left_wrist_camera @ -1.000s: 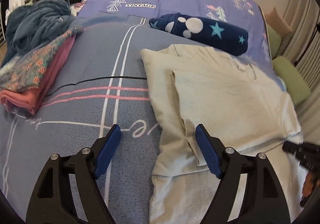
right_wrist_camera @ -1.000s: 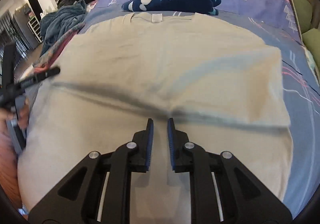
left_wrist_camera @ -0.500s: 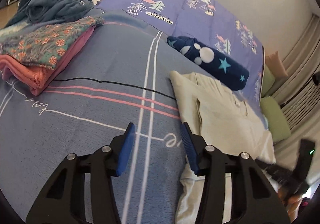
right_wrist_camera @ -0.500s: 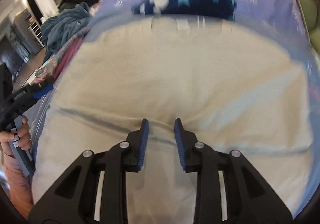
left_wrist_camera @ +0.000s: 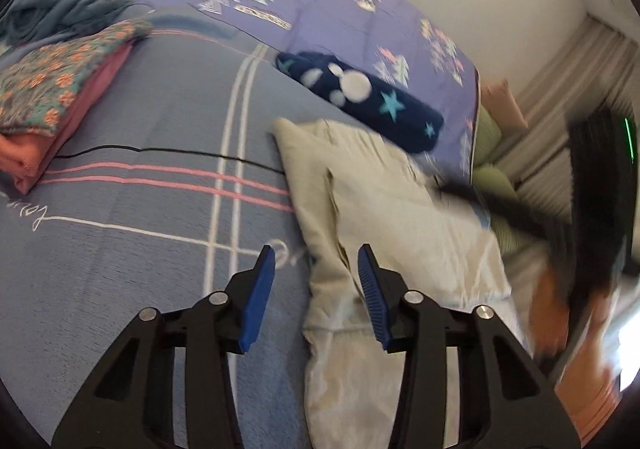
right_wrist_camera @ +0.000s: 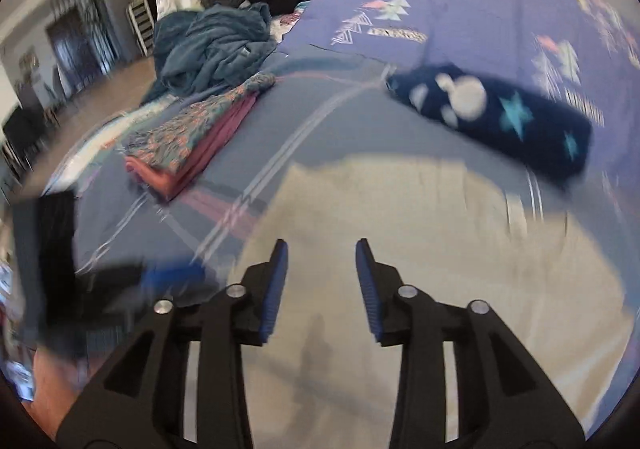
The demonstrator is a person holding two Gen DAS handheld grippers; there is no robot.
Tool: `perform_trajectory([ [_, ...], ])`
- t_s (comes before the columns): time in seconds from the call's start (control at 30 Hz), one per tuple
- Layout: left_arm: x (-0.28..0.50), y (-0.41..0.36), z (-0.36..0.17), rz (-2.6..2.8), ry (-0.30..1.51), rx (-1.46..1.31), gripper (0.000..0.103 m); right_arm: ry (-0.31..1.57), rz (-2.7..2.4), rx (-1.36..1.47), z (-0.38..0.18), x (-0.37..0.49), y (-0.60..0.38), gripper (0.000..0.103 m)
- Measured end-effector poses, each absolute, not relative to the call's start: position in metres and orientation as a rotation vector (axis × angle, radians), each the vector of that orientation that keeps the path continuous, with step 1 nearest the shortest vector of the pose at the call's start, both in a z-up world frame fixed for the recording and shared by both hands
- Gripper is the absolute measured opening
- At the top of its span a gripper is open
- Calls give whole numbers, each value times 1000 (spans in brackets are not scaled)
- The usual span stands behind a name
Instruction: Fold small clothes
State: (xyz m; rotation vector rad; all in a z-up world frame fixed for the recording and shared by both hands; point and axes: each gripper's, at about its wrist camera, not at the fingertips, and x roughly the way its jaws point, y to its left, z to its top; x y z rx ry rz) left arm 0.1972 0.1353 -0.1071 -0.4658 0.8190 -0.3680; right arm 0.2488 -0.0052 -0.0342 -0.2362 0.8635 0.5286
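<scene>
The shirt (left_wrist_camera: 384, 209) lies flat on the bed (left_wrist_camera: 132, 249), cream and partly folded, its near-left edge doubled inward, just short of the navy star roll (left_wrist_camera: 360, 101) and well apart from the folded stack (left_wrist_camera: 52, 105) at the far left. My left gripper (left_wrist_camera: 312, 289) hangs over that left edge, pointing down at a moderate slant; its jaws are closing, with the shirt's edge showing between them, but the pads are not pressing on cloth yet, so I hold nothing there. My right gripper (right_wrist_camera: 320, 281) is above the middle of the shirt (right_wrist_camera: 440, 269), tipped more steeply downward; its jaws are opening and nothing is between them, only the cloth lying below. That view is streaked with blur, so I cannot judge how high it rides. I judge the step in hand to be taking a fresh hold for the next fold. To do it well, I should bring the left pads down on the doubled edge so that both layers are caught together, not the top one alone, and set the right gripper on the matching edge opposite, so the cloth lifts evenly and no crease drags. The bedcover beneath is soft, so I should pinch shallow and not snag it with the shirt.
</scene>
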Motion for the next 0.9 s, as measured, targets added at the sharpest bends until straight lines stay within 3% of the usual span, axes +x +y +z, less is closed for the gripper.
perform_trajectory([
  [0.13,192,120,-107,-383,849,-344,32,892,541,-356,-36,287,53,57],
  [0.2,191,116,-108,-408,857,-332,31,924,523,-431,-50,298,76,67],
  [0.3,195,115,-111,-407,876,-334,31,972,483,-508,-78,310,96,68],
  [0.33,196,115,-112,-402,882,-335,31,983,472,-525,-85,315,102,65],
  [0.37,196,115,-114,-399,889,-338,25,992,465,-538,-94,319,107,24],
  [0.4,197,116,-115,-391,896,-339,19,1004,452,-543,-101,323,111,3],
  [0.43,198,117,-116,-395,913,-350,11,1003,426,-522,-105,326,111,4],
  [0.53,193,117,-112,-387,914,-322,8,995,375,-384,-106,343,107,3],
  [0.7,187,113,-116,-397,929,-287,8,975,484,-256,-98,354,94,1],
  [0.8,185,121,-113,-406,914,-313,9,938,463,-111,-69,345,57,15],
  [0.9,177,131,-99,-372,822,-331,14,870,466,-143,-44,311,16,15],
])
